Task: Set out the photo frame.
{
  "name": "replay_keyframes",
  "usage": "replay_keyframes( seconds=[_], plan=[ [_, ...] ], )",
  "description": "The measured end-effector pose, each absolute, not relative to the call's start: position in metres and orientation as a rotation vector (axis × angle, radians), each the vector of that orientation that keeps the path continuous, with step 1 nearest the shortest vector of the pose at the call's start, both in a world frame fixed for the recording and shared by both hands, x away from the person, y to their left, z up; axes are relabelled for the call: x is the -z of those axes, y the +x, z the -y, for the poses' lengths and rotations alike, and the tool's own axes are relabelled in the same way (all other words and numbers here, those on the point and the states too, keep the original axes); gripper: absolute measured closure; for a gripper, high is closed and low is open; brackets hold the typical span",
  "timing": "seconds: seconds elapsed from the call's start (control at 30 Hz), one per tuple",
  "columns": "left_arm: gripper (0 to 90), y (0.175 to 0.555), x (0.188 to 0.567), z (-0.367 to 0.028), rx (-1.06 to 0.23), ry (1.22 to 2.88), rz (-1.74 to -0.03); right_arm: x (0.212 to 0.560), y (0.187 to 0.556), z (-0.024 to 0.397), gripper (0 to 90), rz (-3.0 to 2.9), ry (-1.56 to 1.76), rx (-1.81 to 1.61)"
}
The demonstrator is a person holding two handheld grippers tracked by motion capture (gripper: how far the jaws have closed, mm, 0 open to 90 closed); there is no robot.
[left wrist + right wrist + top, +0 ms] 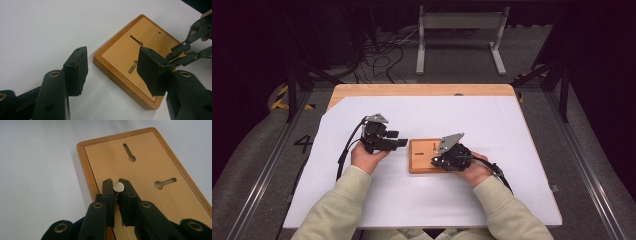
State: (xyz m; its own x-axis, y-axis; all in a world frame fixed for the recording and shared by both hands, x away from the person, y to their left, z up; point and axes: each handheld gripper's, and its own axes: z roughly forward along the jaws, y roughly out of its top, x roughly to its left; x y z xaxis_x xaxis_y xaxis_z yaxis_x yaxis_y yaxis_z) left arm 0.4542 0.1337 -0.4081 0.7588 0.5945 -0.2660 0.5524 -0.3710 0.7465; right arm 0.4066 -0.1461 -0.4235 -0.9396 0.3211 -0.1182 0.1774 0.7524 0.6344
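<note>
Right gripper [117,188]: jaws clamped on a small metal pin [118,187], round head up, over the wooden board [150,177].
Left gripper [112,67]: jaws apart, empty, beside board's edge.
Board: flat on tabletop [422,200].
Step, likely: seat pin in a keyhole slot [165,183].
Tip: enter at the round end, keep shank upright.

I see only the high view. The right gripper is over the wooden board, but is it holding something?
Observer: Yes. In the right gripper view, the right gripper is shut on a small metal pin with a round flat head.
Operator: Does the board have holes for it?
Observer: The wooden board has two keyhole-shaped slots; the nearer slot is beside the pin, not under it.
Operator: And the left gripper?
Observer: In the left gripper view, the left gripper is open, its fingers empty, at the board's corner.
</note>
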Motion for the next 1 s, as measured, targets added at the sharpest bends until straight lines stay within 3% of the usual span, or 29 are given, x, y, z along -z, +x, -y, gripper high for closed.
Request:
replay_keyframes(
  seconds=[0.77,0.9,1.0],
  plan=[
    [39.1,0.453,0.407,-0.134,-0.034,2.053,-0.842,0.431,0.366,0.138,84.2,-2.519,0.252,-0.791],
    [35.8,0.455,0.409,-0.133,-0.014,2.048,-0.842,0.432,0.363,0.137,84.3,-2.499,0.233,-0.783],
    [28.3,0.457,0.411,-0.132,0.013,2.033,-0.856,0.433,0.359,0.137,84.2,-2.474,0.220,-0.774]
  ],
)
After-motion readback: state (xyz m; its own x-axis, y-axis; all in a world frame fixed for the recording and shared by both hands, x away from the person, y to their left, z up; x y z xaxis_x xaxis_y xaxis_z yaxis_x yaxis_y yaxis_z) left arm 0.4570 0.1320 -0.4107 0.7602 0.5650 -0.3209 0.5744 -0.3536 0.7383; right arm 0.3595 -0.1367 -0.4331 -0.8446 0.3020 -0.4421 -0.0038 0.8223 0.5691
